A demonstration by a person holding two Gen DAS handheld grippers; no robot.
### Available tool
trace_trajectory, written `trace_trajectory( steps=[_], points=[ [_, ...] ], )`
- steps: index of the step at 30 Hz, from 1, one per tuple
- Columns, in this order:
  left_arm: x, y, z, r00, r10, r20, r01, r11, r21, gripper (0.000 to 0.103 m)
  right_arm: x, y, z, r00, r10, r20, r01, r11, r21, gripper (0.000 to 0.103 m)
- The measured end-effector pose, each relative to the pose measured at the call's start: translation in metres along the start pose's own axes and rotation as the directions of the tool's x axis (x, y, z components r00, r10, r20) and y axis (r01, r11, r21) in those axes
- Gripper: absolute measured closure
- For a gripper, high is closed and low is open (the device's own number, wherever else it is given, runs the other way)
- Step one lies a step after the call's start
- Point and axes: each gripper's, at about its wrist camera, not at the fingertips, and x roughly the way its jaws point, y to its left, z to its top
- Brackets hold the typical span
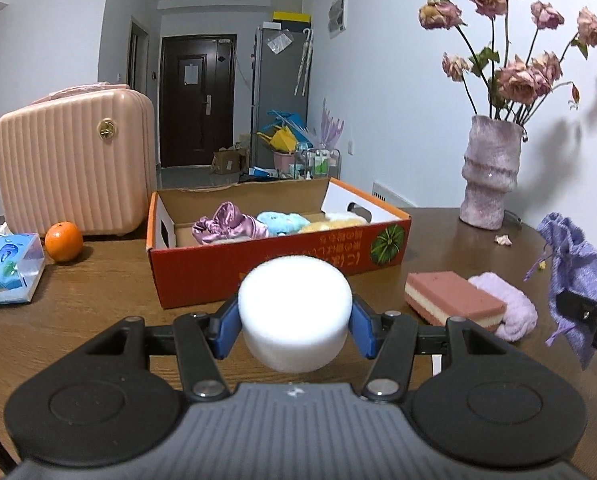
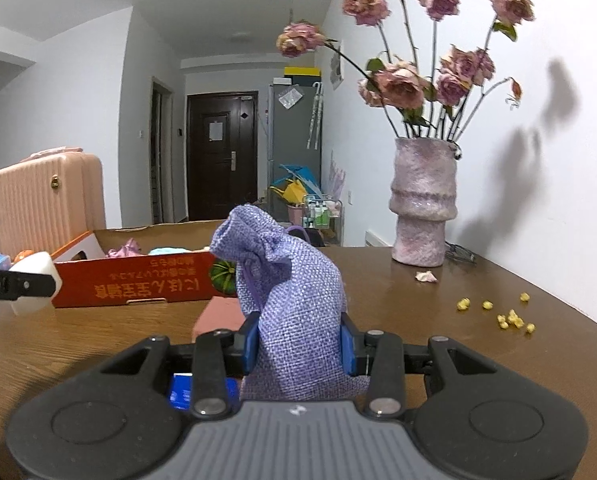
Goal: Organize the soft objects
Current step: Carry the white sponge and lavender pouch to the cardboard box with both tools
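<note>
Between the blue pads at lower centre of the left wrist view: white foam puck, box dead ahead.

Left claw (image 1: 294, 320) clamps the white foam cylinder (image 1: 294, 312) by its round sides, flat face up, held clear of the desk (image 1: 98, 280). Straight beyond it, mid-frame, sits the red cardboard box (image 1: 282, 256), long side facing the claw, soft items already inside. Right claw (image 2: 298, 344) is pinched on the purple woven pouch (image 2: 286, 280); box lies upper left of it, further off. Pink sponge (image 1: 454, 300) and lilac cloth (image 1: 506, 312) wait on the desk right of the box. Left looks nearer for the next drop.
</note>
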Motion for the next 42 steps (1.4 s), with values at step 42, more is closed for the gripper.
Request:
trace_trajectory(
  steps=[42],
  points=[
    [0.033,0.054,0.057,0.989,0.1,0.109,-0.085,0.986,-0.14,0.046,0.083,0.093,0.067,0.985,0.158,0.075,-0.153,0.985,-0.077,0.064]
  ],
)
